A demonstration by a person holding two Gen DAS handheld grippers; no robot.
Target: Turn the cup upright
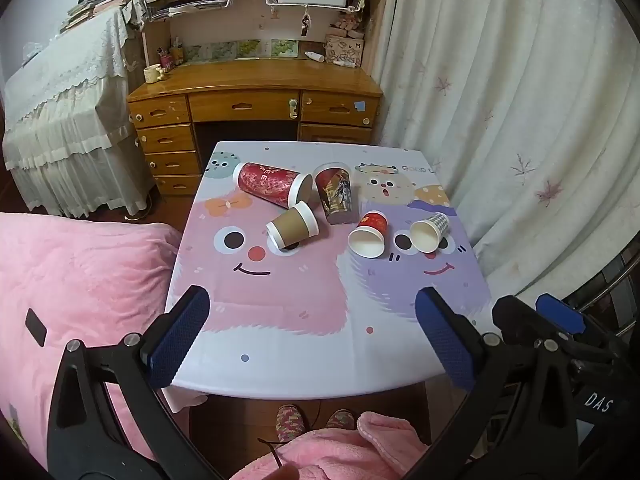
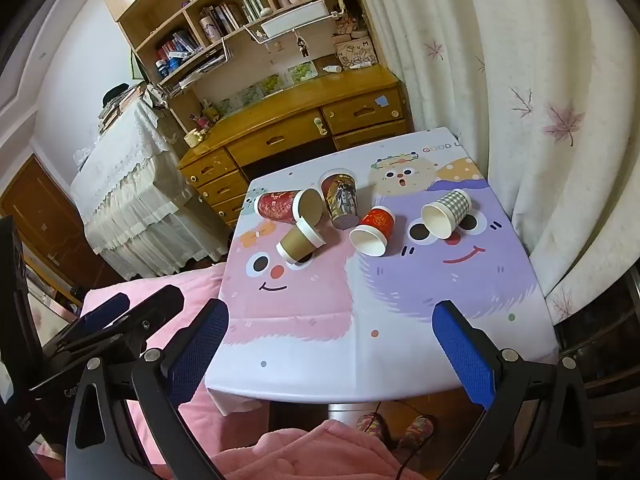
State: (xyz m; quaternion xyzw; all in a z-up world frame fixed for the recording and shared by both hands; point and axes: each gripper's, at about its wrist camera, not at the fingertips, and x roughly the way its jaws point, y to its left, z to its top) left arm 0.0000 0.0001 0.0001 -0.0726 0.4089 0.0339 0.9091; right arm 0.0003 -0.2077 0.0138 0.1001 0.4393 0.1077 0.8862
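"GOOD L" is printed on the cartoon-print tablecloth (image 1: pixel 320 320). Five paper cups lie tipped toward 12 o'clock, including the brown kraft paper cup (image 1: pixel 292 226). Left gripper (image 1: pixel 312 336) and right gripper (image 2: pixel 340 348) both gape wide, holding nothing.

The near half of the desk (image 1: pixel 320 336) lies bare — room to pass from the front edge up to the cups. Five block the far half: big red cup (image 1: pixel 272 186) touching brown cup (image 1: pixel 292 226), dark cup (image 1: pixel 334 194) just beside; small red cup (image 1: pixel 370 234) and checked cup (image 1: pixel 430 230) sit apart — a narrow gap between.
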